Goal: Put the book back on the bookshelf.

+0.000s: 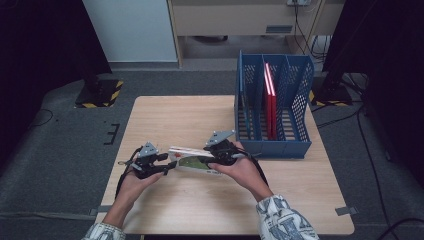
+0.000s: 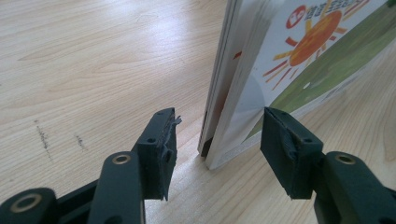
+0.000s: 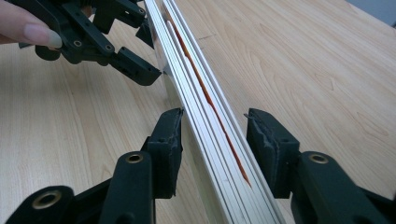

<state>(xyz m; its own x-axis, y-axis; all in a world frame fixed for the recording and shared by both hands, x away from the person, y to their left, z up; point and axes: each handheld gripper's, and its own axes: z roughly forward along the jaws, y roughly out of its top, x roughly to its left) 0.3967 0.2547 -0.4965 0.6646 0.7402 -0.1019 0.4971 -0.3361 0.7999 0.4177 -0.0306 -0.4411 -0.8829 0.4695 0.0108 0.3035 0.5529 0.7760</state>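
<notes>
A thin stack of picture books (image 1: 192, 160) stands on edge on the worktop (image 1: 200, 210), between the two claws. The step in hand looks like squaring and gripping the stack; next would likely be closing on it and carrying it to the blue file rack (image 1: 272, 145) beyond the right claw. The left claw (image 2: 217, 154) stands apart astride one end; the right claw (image 3: 215, 149) stands apart astride the page edges, neither visibly clamped.

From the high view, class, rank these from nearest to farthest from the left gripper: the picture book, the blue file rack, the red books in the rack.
From the left gripper:
1. Picture book: just to its right, its end between the open jaws.
2. Blue file rack: farther right, at the table's right side.
3. Red books: upright in the rack's middle slot, behind the rack's front wall.
</notes>
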